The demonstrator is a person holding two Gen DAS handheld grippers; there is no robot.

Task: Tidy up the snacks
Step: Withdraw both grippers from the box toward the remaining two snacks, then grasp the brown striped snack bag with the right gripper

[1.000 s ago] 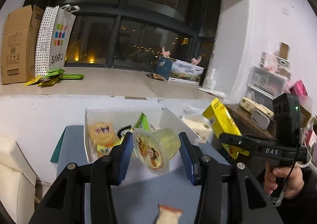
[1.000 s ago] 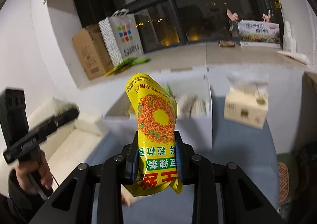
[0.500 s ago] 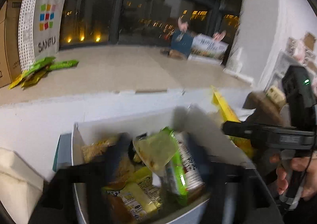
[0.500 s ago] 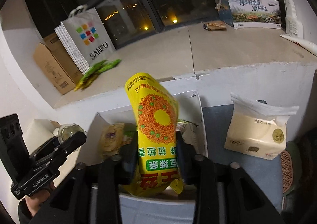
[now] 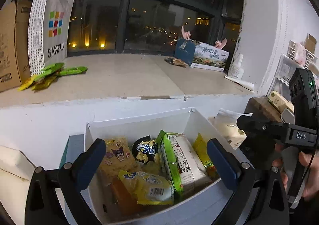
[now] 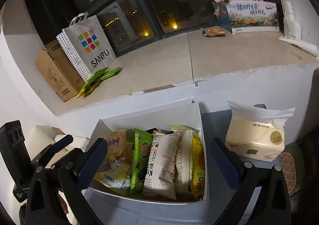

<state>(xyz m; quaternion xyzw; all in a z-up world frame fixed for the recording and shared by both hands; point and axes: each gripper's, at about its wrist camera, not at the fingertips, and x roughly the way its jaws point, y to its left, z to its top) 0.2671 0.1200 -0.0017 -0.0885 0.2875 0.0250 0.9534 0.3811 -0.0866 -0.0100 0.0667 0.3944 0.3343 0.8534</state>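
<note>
- Left gripper [image 5: 156, 162]: jaws opening, now wide apart above the white box [image 5: 139, 123]; nothing is between the pads.
- Right gripper [image 6: 159, 162]: jaws also opening, wide apart over the same box, nothing held.
- White box sits on the blue-grey surface against the white ledge wall and holds the snacks: yellow noodle-snack bag [image 6: 198, 163] upright at its right wall, white packets [image 6: 165, 163] beside it, green packet [image 6: 141, 157] in the middle, cartoon biscuit pack [image 5: 117, 154] at left, pale yellow packet [image 5: 151, 187] near the front.
- Judgement: box is well filled; both grippers have just let go, so this drop-off looks done.
- Still outside the box: green sachets [image 5: 49, 74] on the far ledge by the paper bag [image 5: 49, 31], and a brown packet [image 6: 214, 31] far right. Unclear whether these belong to the task.
- Tissue pack [image 6: 257, 139] stands right of the box, apart from it.
</note>
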